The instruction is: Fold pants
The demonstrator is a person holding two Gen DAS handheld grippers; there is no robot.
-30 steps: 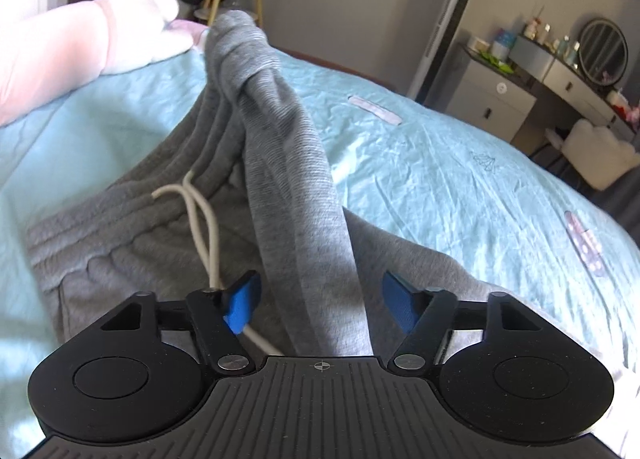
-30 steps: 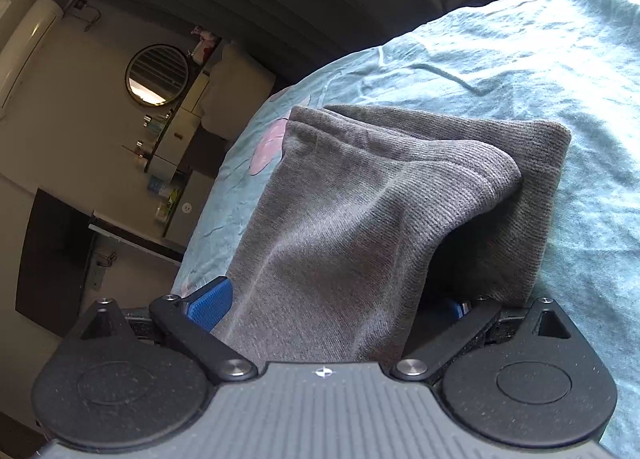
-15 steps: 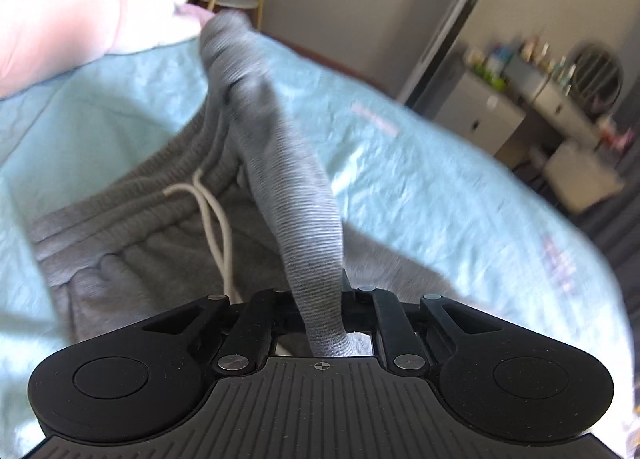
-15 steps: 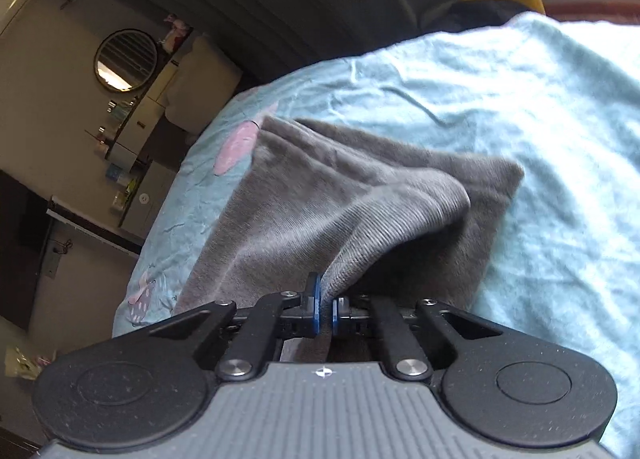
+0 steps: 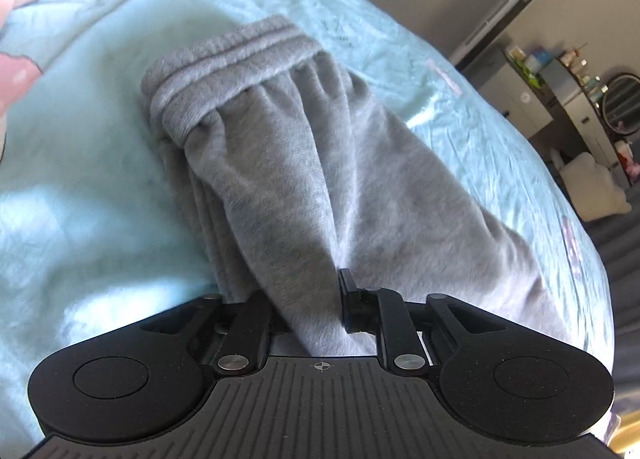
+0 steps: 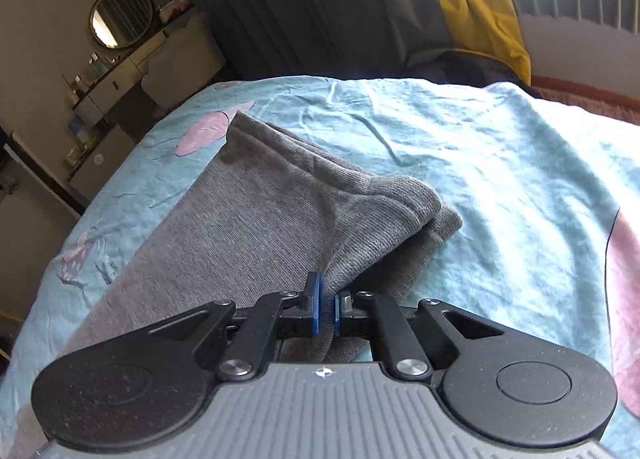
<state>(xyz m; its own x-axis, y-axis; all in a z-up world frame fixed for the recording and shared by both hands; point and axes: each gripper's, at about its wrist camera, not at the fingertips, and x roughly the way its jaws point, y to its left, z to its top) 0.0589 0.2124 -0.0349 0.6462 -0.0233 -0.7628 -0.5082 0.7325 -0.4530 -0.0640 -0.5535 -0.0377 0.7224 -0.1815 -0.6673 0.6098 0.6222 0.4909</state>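
Pinching gray pants (image 5: 304, 163), left claw (image 5: 316, 303) and right claw (image 6: 325, 309) nearly closed.

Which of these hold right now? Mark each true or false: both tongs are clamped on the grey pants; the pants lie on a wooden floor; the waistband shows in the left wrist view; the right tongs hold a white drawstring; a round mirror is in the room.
1. Both tongs grip the pants: true. The left tongs and right tongs each pinch grey pants fabric.
2. Pants on a wooden floor: false. They lie on a light blue bedspread.
3. Waistband in the left wrist view: true.
4. Right tongs hold a drawstring: false. They pinch grey cloth near the cuffs.
5. Round mirror present: true.
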